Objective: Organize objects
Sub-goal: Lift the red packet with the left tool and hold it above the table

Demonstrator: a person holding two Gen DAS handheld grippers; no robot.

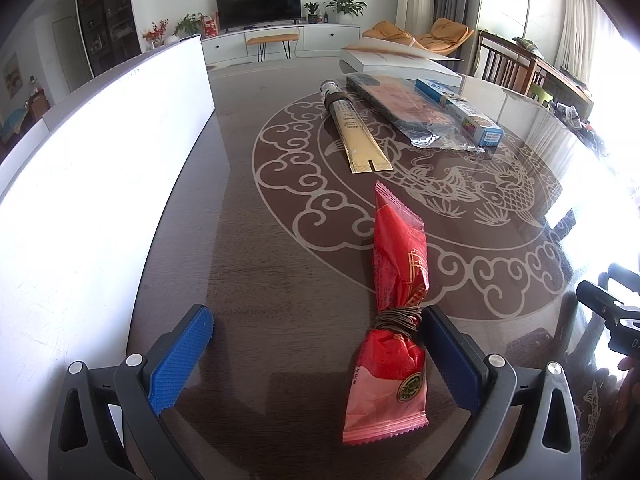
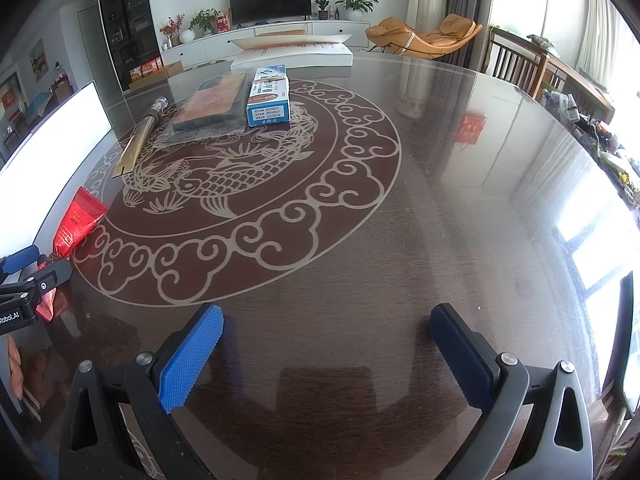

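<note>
A: Your left tongs [image 1: 316, 360] stood wide open over the red snack packet [image 1: 394, 308], right pad touching its twine-bound waist, left pad well apart. Nothing was gripped.

B: And the right tongs [image 2: 326, 356]?

A: Also wide open & empty, hovering over bare tabletop [image 2: 460, 200], w/ the gold tube [image 1: 354, 128], bagged dark pack [image 1: 404, 108] and blue box [image 1: 460, 112] lined up near the far side.

B: Risk?

A: Likely an off-centre close. W/ the packet hard against one pad, you could've shoved it across the glossy tabletop or pinched only crinkly film, letting it slip out. The white board [image 1: 100, 152] just beside your left tongs might've been bumped too.
</note>
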